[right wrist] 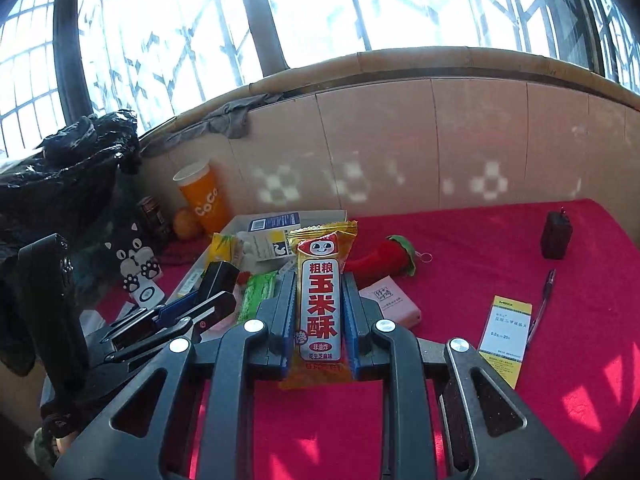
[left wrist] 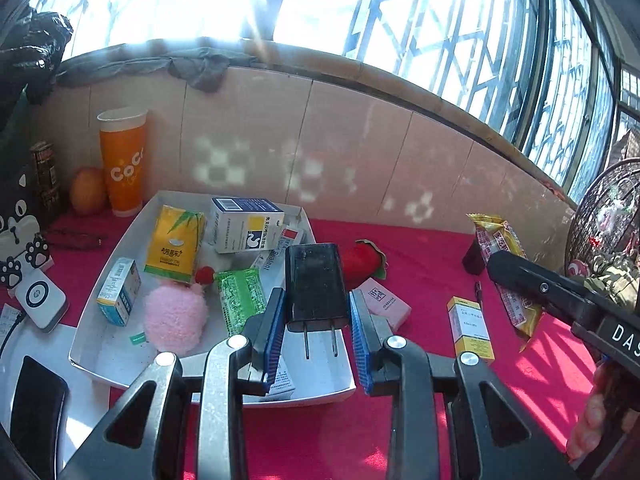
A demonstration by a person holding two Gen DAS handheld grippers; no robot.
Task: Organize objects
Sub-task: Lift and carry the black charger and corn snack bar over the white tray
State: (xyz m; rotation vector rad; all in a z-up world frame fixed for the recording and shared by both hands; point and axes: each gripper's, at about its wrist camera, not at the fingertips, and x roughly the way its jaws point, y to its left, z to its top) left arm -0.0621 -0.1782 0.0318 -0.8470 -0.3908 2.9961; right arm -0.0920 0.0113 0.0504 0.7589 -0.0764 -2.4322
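Left wrist view: the left gripper (left wrist: 318, 312) is clamped on a black charger plug (left wrist: 316, 286), prongs pointing back at the camera, held above the near edge of the white tray (left wrist: 100, 356). It looks rigid, smooth and fairly dense, so the grip on its flat sides suits it.

Right wrist view: the right gripper (right wrist: 320, 312) pinches a yellow corn-crisp snack packet (right wrist: 321, 300) upright over the red table (right wrist: 520, 420). The packet is probably light, crinkly and crushable; squeezing mid-body risks breaking the contents.
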